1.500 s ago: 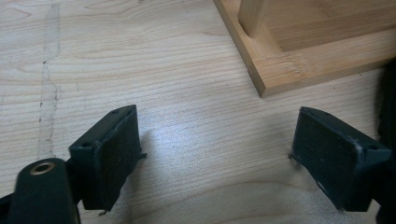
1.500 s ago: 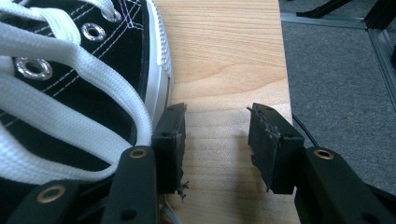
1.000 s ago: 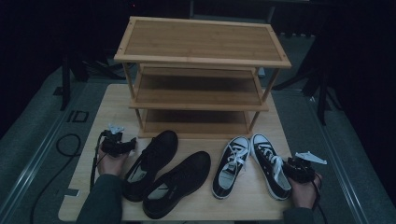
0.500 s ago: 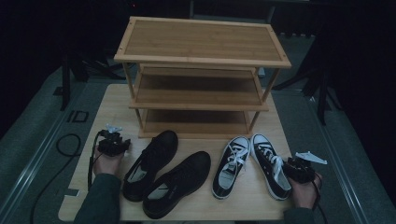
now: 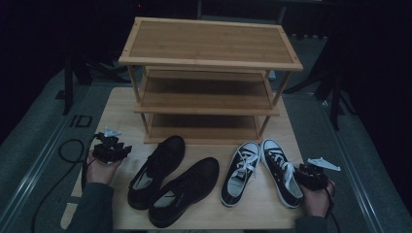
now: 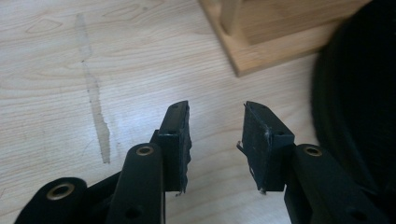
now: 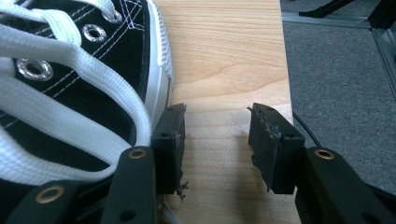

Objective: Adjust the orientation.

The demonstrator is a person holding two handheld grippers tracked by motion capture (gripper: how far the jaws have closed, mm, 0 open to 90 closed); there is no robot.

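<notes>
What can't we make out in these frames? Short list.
- Bottom shelf of the rack, high view: its back is shadowed under the middle shelf, so what it holds cannot be told.
- Black leather shoe, left gripper view: cut off by the right edge and blurred, so its shape cannot be read.
- Sneaker, right gripper view: cut off by the left and top edges, heel hidden behind the jaw.
- Left gripper, high view: too small and dark to read the jaw gap.

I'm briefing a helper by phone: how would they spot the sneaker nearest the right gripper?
Find the three-tier bamboo shoe rack on the wooden table. In front of it lie four shoes; take the rightmost one, the black canvas sneaker beside the right gripper. Unlike the plain black leather shoes, it has white laces and a white toe cap.
</notes>
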